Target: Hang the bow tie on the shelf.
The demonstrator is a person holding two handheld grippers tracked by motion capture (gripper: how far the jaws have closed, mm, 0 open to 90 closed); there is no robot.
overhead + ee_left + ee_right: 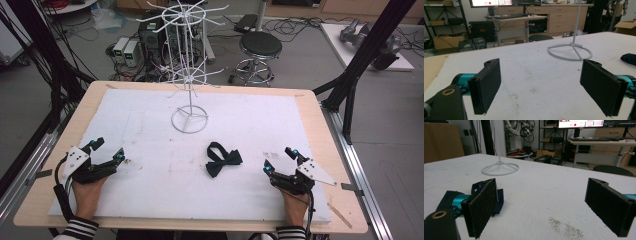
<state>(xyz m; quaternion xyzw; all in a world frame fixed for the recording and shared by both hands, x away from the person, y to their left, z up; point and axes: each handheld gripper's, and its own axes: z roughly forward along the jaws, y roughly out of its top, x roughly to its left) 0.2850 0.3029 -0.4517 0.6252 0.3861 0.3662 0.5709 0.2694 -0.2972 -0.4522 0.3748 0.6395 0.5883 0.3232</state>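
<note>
A: Item one, the dark navy fabric bow tie. Where is it?

B: Just right of centre in the high view, lying flat on the white foam sheet that covers the wooden bench. Its neck strap loops toward the top of the frame. Nothing touches it.

A: Item two, the right hand-held gripper.

B: Lower right of the high view, jaws spread wide and holding nothing. It sits near the tie, a little to the tie's right. The left hand-held gripper is at lower left, equally wide open and empty, well apart from the tie.

A: Item three?

B: The white wire display stand with radiating hooks, above centre, with its ring base resting on the foam.

A: Risks from here?

B: My judgement: the tie is limp, so a pinch on one wing alone could let it droop or slip free. A low approach may drag the foam sheet. The stand looks light, and a knock while hooking the strap could tip it.

A: Do the views differ?

B: The right gripper view shows the tie partly hidden behind its left-hand pad, plus dark specks on the foam. The left gripper view catches the tie's edge at far right. The hooks appear in the high view.
</note>
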